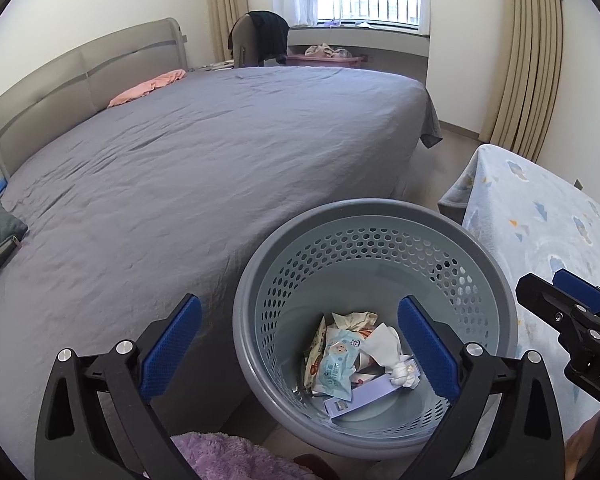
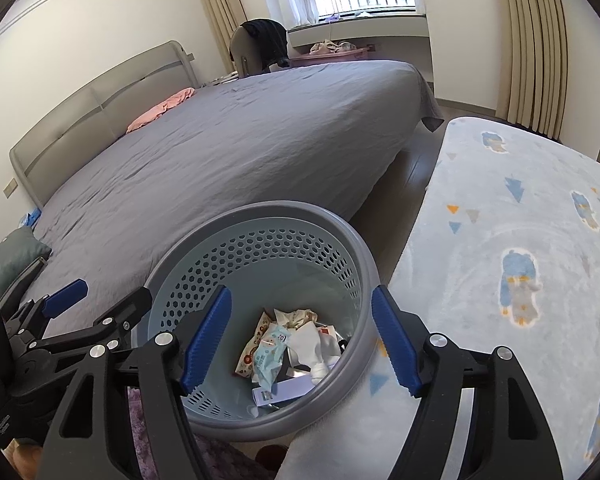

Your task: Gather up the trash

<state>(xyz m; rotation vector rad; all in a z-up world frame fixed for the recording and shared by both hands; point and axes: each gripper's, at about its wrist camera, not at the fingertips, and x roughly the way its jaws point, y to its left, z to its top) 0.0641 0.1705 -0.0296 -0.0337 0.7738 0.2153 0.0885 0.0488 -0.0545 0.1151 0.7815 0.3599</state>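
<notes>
Both grippers hang over the bin [image 1: 374, 216], which fills the lower centre of each view. My left gripper [image 1: 298, 350] has its jaws spread wide with nothing between the pads; my right gripper [image 2: 302, 346] is also spread, a bit narrower, and likewise empty.

Trash [image 1: 356, 356] sits at the bottom of the bin: a blue wipes packet, a snack wrapper, a knotted white tissue, a flat pale box. It looks dropped in, not caught on the rim.

Bin stands on the floor between the grey bed [image 1: 204, 160] at left and the pale blue blanket [image 2: 500, 240] at right. In the right view the blanket edge overlaps the bin rim at lower right; I can't tell if they touch.

My read: the drop is done and the next piece needs finding. No loose trash shows on the bed or blanket from here; a small blue item at far left by the headboard is too small to identify.

To do it well:
- lift both grippers straight up clear of the rim before swinging away, so the bin doesn't tip
- keep jaws spread for the next pick
- watch the left gripper, near the right one in the lower left of the right view
</notes>
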